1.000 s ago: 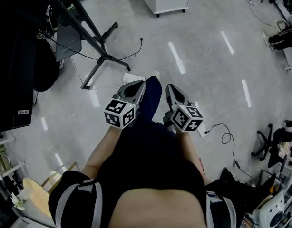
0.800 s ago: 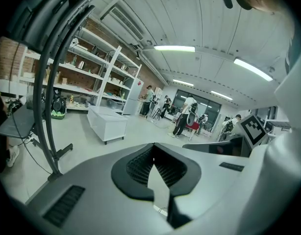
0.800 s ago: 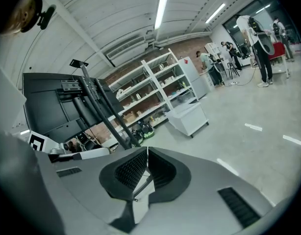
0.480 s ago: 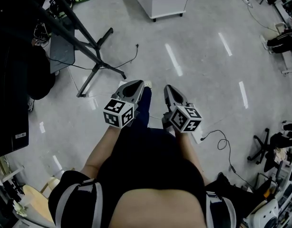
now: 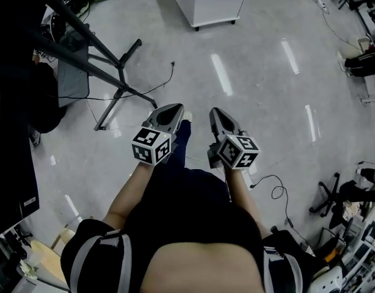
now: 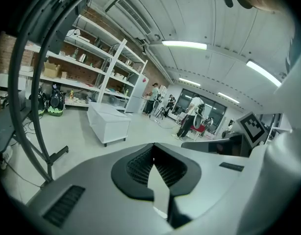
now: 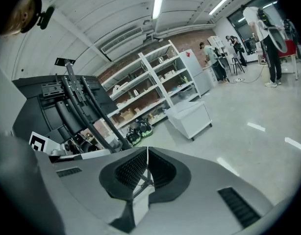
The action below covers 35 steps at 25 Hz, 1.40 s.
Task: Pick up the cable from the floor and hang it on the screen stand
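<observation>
1. Head view: the grey floor fills most of what I see. I am standing upright over it, so everything I need lies well below my tools.
2. The screen stand rises at my left, its black legs splayed on the floor to steady it. That is where the cable has to end up, so it suits me that it is near.
3. A white cabinet stands ahead of me, well apart from the stand and no part of this job.
4. My left gripper and right gripper are held side by side at waist height and aimed forward. I judge that to be a carrying pose, not a reach. Each gripper's own view shows its fingers pressed together with nothing between them, which makes sense as there is nothing yet to hold.
5. A thin black cable lies loose on the floor just beyond the stand's foot. Another cable curls on the floor at my right. I cannot tell which one is meant. The first is nearer the stand, and either one calls for bending down with the fingers opened first.
</observation>
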{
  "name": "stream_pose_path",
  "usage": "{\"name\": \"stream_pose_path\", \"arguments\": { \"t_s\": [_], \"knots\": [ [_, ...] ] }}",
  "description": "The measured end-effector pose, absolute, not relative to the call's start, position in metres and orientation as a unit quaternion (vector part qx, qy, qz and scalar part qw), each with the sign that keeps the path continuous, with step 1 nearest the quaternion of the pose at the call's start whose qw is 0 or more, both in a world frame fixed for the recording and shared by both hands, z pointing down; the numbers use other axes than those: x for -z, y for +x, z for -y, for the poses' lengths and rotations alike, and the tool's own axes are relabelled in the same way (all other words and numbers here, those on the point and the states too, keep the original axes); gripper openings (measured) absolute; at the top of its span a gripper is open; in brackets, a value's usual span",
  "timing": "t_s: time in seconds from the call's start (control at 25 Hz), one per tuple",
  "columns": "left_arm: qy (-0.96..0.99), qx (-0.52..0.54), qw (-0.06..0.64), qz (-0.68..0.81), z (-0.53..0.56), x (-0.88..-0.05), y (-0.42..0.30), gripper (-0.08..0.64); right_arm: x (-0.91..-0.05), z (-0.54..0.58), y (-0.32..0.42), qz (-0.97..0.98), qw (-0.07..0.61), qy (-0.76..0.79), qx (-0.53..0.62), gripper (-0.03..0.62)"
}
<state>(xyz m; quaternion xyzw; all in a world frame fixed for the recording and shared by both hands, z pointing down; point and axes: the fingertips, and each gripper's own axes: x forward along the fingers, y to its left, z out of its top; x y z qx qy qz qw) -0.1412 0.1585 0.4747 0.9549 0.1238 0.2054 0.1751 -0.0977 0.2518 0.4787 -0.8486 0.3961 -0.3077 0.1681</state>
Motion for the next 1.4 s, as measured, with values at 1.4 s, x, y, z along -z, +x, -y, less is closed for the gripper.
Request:
{"name": "stream_pose_path", "arguments": {
  "t_s": [1.4],
  "knots": [
    [0.958,-0.211,0.18,-0.065,-0.031,-0.482,0.056,0.008,-0.476,-0.14,0.126,-0.445,0.145,-0.826,0.315,0.026]
  ]
}}
